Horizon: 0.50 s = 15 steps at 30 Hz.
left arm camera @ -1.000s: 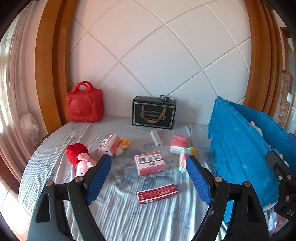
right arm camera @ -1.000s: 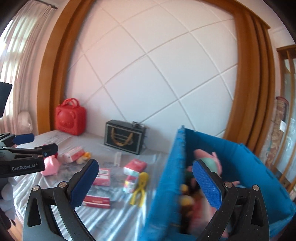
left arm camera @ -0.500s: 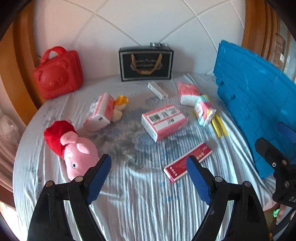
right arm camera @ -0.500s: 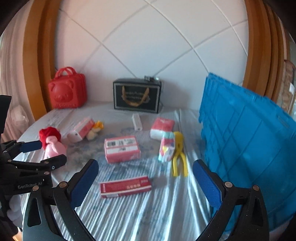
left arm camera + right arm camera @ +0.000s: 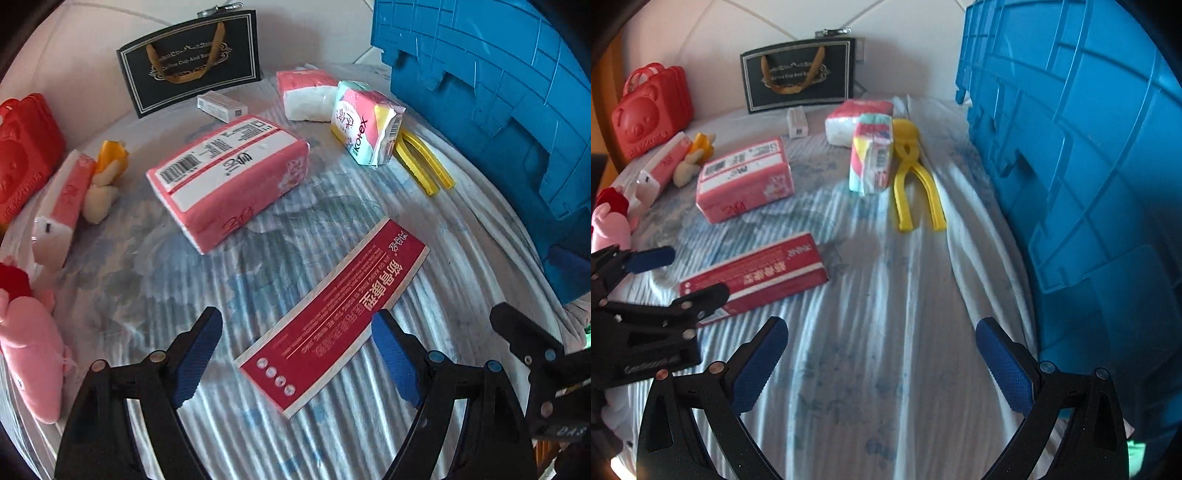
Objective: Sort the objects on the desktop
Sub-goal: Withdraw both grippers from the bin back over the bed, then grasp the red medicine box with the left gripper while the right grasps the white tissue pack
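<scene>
**Reaching for the red box**

Because I want to sort the things on this table, I hold my left tongs point(image 5: 295, 350) low over the red box point(image 5: 332, 317). The tongs are wide apart and hold nothing. The box lies flat on the striped cloth point(image 5: 258, 424), with its near end between the two blue pads point(image 5: 195, 354). I think I aim there because it is the closest thing and it is thin enough to pinch.

My right tongs point(image 5: 882, 365) are apart too, and empty. They hang over bare cloth, beside the blue bin point(image 5: 1089, 166). The bin stands on my right, so I guess the things go in there.

Farther back lie a pink tissue pack point(image 5: 229, 173), a small pad pack point(image 5: 365, 122) and yellow tongs point(image 5: 424, 162) that touch it. A pink pig point(image 5: 26, 354) lies on the left. At the back stand a black bag point(image 5: 192, 59) and a red case point(image 5: 26, 151).

Nothing blocks the box. The tall bin wall may be in my way when I lift it over.
</scene>
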Each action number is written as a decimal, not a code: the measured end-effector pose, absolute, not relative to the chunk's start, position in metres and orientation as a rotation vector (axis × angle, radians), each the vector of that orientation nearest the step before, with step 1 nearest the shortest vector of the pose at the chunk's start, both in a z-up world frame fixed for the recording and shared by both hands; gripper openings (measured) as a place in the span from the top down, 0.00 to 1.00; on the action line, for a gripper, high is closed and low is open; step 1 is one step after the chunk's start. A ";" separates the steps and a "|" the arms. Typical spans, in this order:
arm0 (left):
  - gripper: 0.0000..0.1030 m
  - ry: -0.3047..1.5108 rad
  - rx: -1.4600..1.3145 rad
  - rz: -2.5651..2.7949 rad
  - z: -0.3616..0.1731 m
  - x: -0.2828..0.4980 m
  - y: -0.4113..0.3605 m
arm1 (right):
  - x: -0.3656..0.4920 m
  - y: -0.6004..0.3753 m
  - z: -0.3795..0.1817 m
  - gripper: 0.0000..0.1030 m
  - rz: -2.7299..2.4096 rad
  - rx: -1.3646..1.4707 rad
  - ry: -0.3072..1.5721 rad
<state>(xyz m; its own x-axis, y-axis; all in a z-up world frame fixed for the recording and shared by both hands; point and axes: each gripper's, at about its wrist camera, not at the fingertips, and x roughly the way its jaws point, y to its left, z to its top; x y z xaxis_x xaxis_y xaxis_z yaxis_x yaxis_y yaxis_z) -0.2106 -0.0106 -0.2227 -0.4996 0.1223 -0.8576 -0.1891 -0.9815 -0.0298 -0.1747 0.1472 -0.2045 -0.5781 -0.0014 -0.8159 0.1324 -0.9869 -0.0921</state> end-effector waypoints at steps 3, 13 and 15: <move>0.18 -0.003 -1.430 2.544 -0.226 -0.223 -0.008 | -0.182 0.153 -0.214 0.00 -2.709 1.435 0.232; 0.17 0.111 -1.371 2.524 -0.223 -0.216 -0.004 | -0.203 0.160 -0.217 0.00 -2.689 1.446 0.236; 0.16 0.093 -1.378 2.521 -0.224 -0.218 -0.004 | -0.205 0.159 -0.219 0.00 -2.678 1.453 0.231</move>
<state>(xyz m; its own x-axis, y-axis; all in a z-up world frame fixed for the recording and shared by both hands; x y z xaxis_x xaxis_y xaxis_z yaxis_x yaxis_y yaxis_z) -0.2181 -0.0043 -0.2236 -0.5130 0.2009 -0.8346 -0.2620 -0.9625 -0.0706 -0.2050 0.1594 -0.2188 -0.5450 -0.0036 -0.8384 0.1471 -0.9849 -0.0914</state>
